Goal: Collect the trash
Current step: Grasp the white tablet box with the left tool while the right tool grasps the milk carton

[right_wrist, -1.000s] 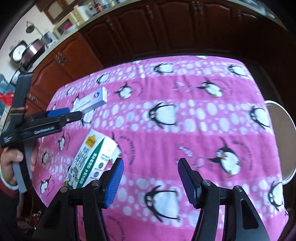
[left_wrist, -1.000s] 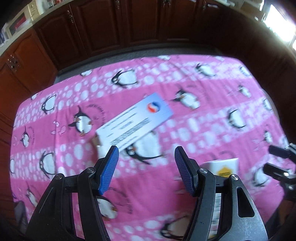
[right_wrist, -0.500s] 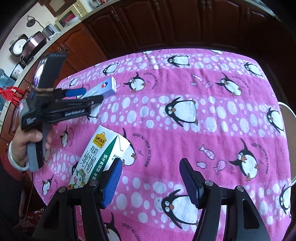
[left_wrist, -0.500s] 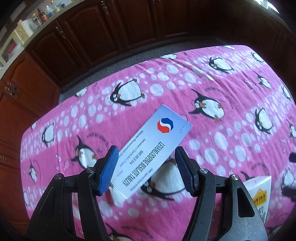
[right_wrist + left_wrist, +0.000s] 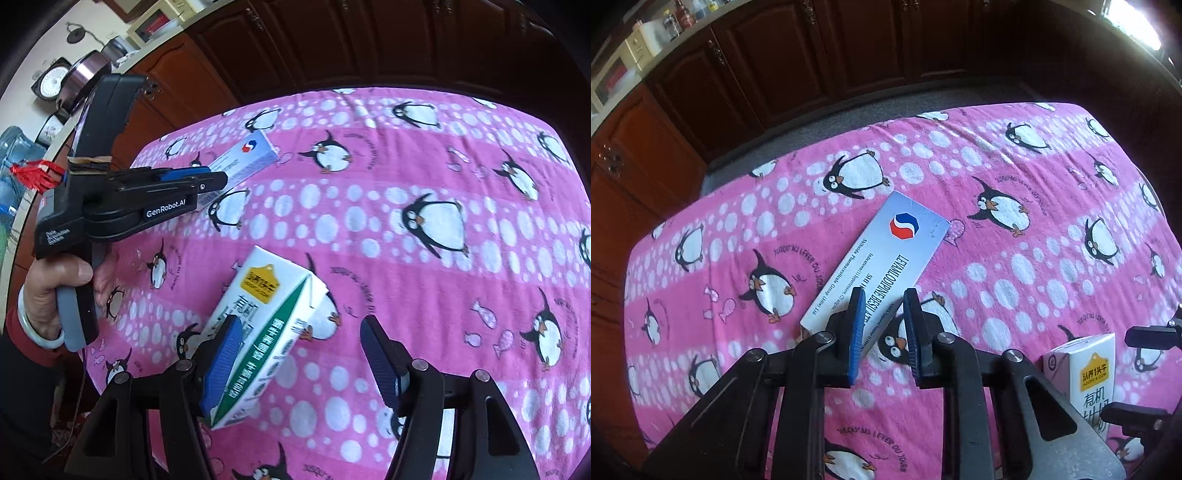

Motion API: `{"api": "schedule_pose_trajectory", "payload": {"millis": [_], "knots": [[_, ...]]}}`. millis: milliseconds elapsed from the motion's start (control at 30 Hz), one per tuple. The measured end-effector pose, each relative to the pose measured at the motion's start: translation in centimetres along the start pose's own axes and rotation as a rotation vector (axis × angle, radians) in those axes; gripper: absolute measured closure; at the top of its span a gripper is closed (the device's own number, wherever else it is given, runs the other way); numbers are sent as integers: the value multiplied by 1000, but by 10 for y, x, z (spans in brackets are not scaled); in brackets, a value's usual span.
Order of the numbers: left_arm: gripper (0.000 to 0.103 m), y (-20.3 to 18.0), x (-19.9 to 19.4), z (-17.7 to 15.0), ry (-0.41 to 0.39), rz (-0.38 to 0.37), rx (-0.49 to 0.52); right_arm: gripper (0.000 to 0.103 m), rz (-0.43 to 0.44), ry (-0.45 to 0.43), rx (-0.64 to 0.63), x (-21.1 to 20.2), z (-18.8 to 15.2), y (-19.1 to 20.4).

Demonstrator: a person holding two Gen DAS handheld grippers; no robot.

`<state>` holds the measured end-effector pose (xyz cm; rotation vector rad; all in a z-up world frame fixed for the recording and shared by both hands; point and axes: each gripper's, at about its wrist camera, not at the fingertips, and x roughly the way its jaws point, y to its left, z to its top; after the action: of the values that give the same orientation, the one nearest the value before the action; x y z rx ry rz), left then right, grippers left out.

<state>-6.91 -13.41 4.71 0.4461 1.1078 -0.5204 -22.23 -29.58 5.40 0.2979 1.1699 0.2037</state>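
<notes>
At the far left of the right wrist view, a bare hand (image 5: 70, 280) with a pale bangle is gripping the grey handle of the left gripper (image 5: 218, 176); the left wrist view is showing none of that hand. That gripper's blue ribbed fingers (image 5: 857, 325) are pinching the near end of the medicine box (image 5: 882, 258), a flat, smooth, pale blue carton with a red and blue emblem and black print. From the left wrist camera the box is stretching away between the narrowed jaws over the pink penguin blanket (image 5: 1015, 229); whether its far end is touching the cloth I cannot tell. From the right wrist camera the same box (image 5: 247, 157) is appearing small, jutting out past the fingertips.

Further right, the milk carton (image 5: 258, 325) is lying tilted on the fleecy blanket (image 5: 443, 314), a white rectangular pack with a green stripe and a yellow label. The right gripper (image 5: 299, 358) is standing wide open, its left finger lying over the carton's face and its right finger well apart from it. The left wrist view is catching only the carton's top (image 5: 1089, 373) at its right edge, beside black gripper parts.

Behind the table, dark glossy wooden cabinets (image 5: 798, 62) are lining the wall.
</notes>
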Motion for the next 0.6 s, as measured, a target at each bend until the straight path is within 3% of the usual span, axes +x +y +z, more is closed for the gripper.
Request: {"api": "schedule_pose_trajectory", "payload": {"millis": [33,100,133,167,400,600], "knots": [[79,1,1,0,1,0,-1,39,3,-3,-2,0,1,0],[57,2,2,3,1,9,1,39,2,-6,2,-1,3,0],[41,2,4,4,-2,14,3,39,0,-7,6,-1,3,-1],[38,1,7,7,-9,16,6,39,1,-8,9,-2,3,-4],[39,-3,33,16,22,83,53,37,12,9,15,-1,0,-6],[49,3,20,-3,36,117,-17,31,2,19,6,13,5,11]]}}
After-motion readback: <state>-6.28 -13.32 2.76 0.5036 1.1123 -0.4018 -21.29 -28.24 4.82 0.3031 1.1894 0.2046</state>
